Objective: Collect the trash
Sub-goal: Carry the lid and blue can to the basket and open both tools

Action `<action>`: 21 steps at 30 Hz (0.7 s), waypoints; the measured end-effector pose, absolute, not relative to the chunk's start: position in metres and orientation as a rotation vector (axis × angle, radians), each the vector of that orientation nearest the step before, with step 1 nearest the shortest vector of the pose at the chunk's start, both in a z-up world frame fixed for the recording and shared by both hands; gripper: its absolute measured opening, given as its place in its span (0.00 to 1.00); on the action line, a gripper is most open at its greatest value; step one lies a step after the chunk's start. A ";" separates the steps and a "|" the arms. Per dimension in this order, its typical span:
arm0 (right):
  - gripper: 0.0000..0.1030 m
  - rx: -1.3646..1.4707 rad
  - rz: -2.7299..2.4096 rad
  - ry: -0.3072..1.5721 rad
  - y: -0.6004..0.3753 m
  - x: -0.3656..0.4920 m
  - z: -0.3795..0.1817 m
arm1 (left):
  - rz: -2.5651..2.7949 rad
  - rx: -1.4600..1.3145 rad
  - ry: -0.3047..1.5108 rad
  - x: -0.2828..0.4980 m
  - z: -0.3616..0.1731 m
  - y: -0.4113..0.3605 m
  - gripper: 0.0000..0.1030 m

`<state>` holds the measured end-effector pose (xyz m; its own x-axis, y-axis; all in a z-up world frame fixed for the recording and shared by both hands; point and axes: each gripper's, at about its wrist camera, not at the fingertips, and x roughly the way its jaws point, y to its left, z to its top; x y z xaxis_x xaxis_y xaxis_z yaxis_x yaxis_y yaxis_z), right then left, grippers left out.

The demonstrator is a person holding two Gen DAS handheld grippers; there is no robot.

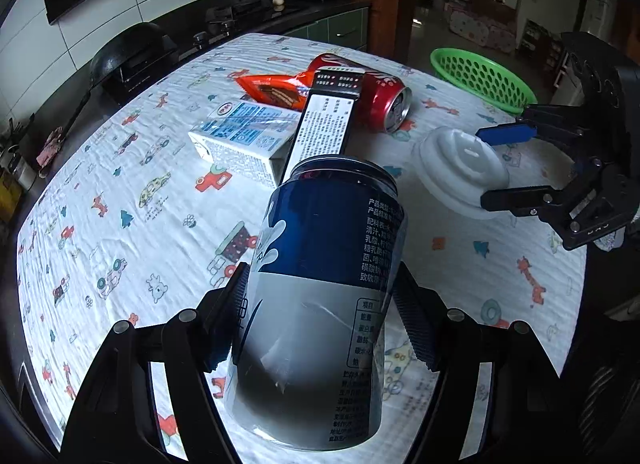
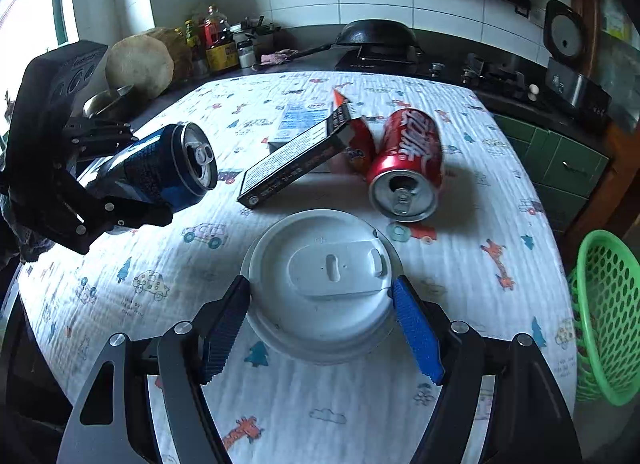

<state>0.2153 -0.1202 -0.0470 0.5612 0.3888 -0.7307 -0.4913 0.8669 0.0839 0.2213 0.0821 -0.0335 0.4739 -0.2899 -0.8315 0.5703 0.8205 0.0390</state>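
Observation:
A blue-and-silver drink can [image 1: 316, 304] sits tilted between the pads of my left gripper [image 1: 320, 276], which is shut on it and holds it off the table. The right wrist view shows that can [image 2: 160, 172] at the left, in the left gripper [image 2: 132, 176]. My right gripper [image 2: 320, 288] is shut on a white lidded cup [image 2: 332, 264], pads against its rim on both sides. In the left wrist view the cup [image 1: 456, 168] and right gripper [image 1: 506, 166] are at the right. A red cola can [image 2: 408, 160] lies on its side beyond the cup.
On the patterned tablecloth [image 1: 140, 244] lie a long black box [image 1: 324, 124], a white-and-blue carton [image 1: 240, 140] and an orange wrapper [image 1: 272, 90], bunched with the red cola can [image 1: 376, 96]. A green mesh basket [image 2: 604, 316] stands at the table's right edge. A dark counter with a wok runs behind.

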 end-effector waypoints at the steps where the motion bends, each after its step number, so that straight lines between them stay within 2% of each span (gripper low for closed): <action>1: 0.69 -0.123 0.500 0.815 -0.131 0.213 -0.043 | -0.542 0.328 0.936 0.221 -0.031 0.077 0.67; 11: 0.69 -0.016 0.188 0.785 -0.298 0.222 -0.026 | -0.574 0.310 0.905 0.226 -0.008 -0.009 0.67; 21: 0.69 0.146 0.002 0.869 -0.453 0.250 -0.057 | -0.665 0.282 0.883 0.255 0.010 -0.132 0.67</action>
